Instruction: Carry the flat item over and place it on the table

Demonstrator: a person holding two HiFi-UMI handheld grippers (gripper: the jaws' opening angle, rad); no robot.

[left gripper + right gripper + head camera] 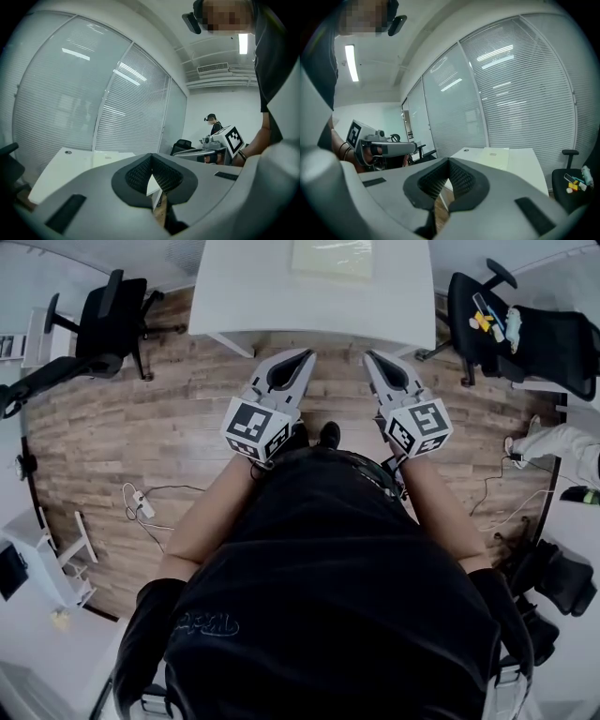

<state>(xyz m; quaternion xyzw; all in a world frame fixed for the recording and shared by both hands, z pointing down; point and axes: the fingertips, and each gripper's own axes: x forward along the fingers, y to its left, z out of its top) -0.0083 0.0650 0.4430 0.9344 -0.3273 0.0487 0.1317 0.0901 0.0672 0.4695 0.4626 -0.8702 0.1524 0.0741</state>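
A flat pale-yellow item (333, 257) lies on the white table (244, 287) at the top of the head view. The left gripper view shows the item (112, 158) and the table (56, 168) beyond the jaws. The right gripper view shows the same item (494, 157) and table (527, 166). My left gripper (307, 354) and right gripper (368, 354) are side by side over the wooden floor, short of the table's near edge, both pointing at it. Both are shut with nothing between the jaws. The item is untouched.
A black office chair (108, 320) stands to the left of the table. Another (487, 315) on the right carries small colourful things. A power strip with cable (142, 505) lies on the floor at left. Another person (213, 124) stands far off. Blinds (520, 89) cover the glass wall.
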